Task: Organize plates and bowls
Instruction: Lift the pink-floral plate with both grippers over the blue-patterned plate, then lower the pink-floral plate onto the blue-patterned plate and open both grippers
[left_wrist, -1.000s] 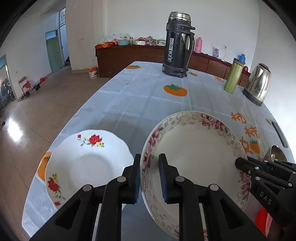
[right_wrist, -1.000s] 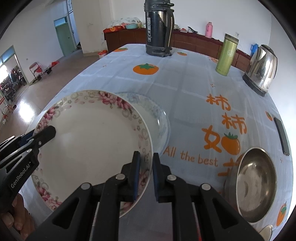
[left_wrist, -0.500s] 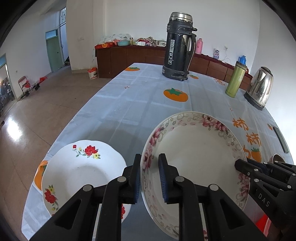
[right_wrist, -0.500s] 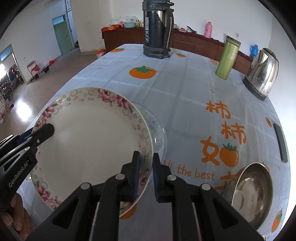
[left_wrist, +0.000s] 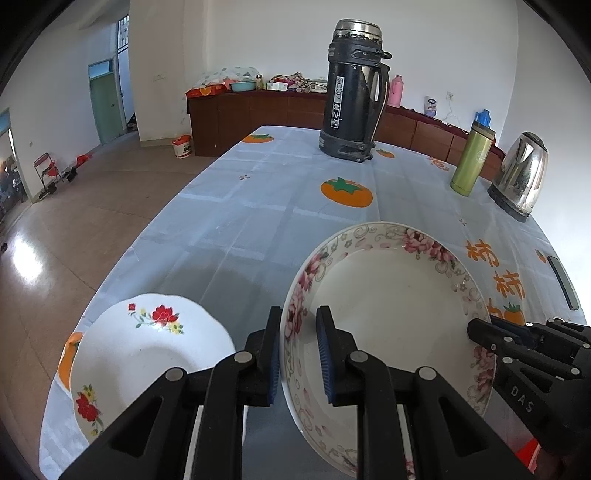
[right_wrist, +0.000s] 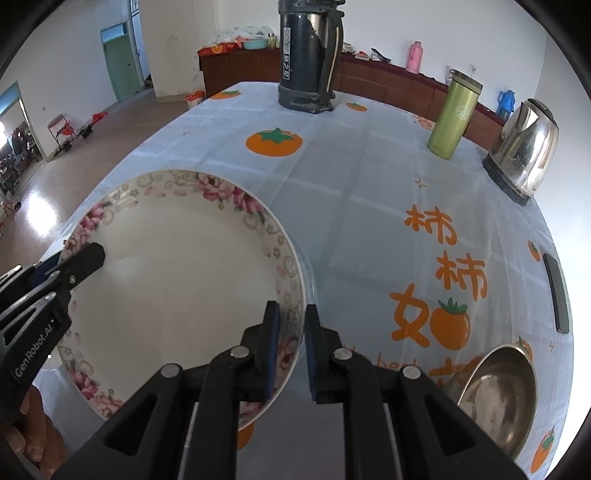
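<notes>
Floral plate (left_wrist: 391, 314) carried toward camera since before | left gripper (left_wrist: 298, 350), right gripper (right_wrist: 291, 349) both pinching its rim

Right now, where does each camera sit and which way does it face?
Left wrist: on the left hand-held gripper, angled down the table at the pink-rimmed plate it clamps; right hand-held gripper opposite.
Right wrist: on the right hand-held gripper, same direction, clamping that plate's other rim; fingers show.
Shared: plate, flask, kettle.
</notes>
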